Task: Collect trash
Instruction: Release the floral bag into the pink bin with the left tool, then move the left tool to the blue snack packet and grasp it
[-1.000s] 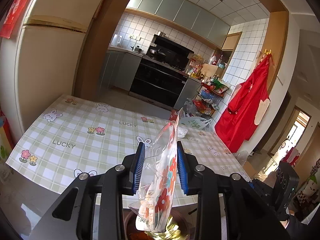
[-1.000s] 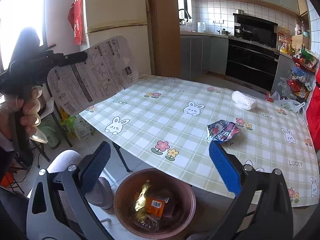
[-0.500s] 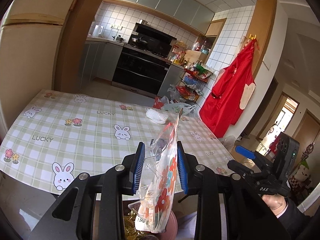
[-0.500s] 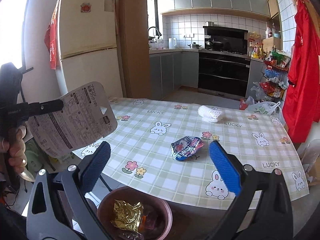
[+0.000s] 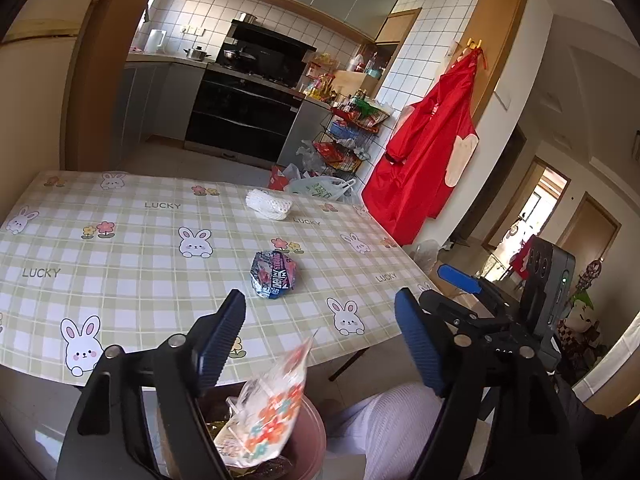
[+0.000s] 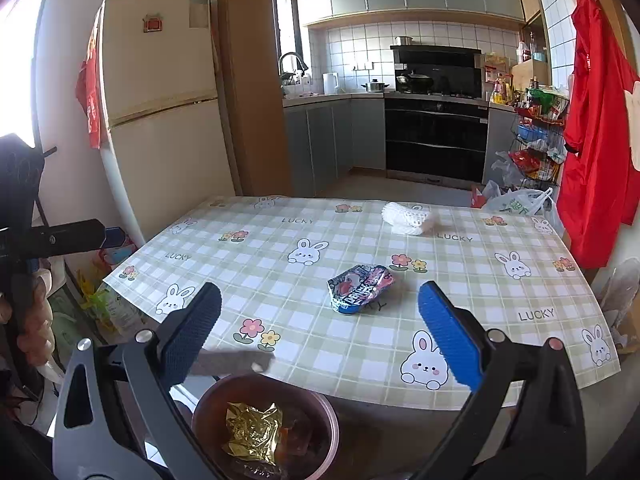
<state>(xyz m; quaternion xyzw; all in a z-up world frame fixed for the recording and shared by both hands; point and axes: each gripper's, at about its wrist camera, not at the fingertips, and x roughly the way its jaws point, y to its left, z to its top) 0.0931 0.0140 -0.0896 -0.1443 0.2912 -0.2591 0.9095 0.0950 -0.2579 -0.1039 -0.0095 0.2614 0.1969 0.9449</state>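
Note:
My left gripper (image 5: 320, 304) hangs over a brown bin (image 5: 314, 420) at the table's near edge, its jaws opening. A clear wrapper with a floral print (image 5: 266, 408) has slipped free of the pads and tips into the bin. My right gripper (image 6: 320, 320) stands open and empty above the same bin (image 6: 200, 408), which holds a gold foil wrapper (image 6: 252, 432). On the checked tablecloth (image 5: 140, 264) lie a crumpled blue and red snack wrapper (image 5: 274, 274) (image 6: 360, 288) and a white foam net (image 5: 268, 206) (image 6: 406, 216).
A person's knee in white trousers (image 5: 392, 420) is beside the bin. A fridge (image 6: 160, 120) stands left of the table and a red apron (image 5: 424, 168) hangs on the wall to the right. A wire rack (image 5: 352, 136) and plastic bags (image 6: 516, 202) sit behind the table.
The left jaws have spread and the floral wrapper has dropped out of them toward the bin. Both views have swung across the table. The right gripper has stayed open.

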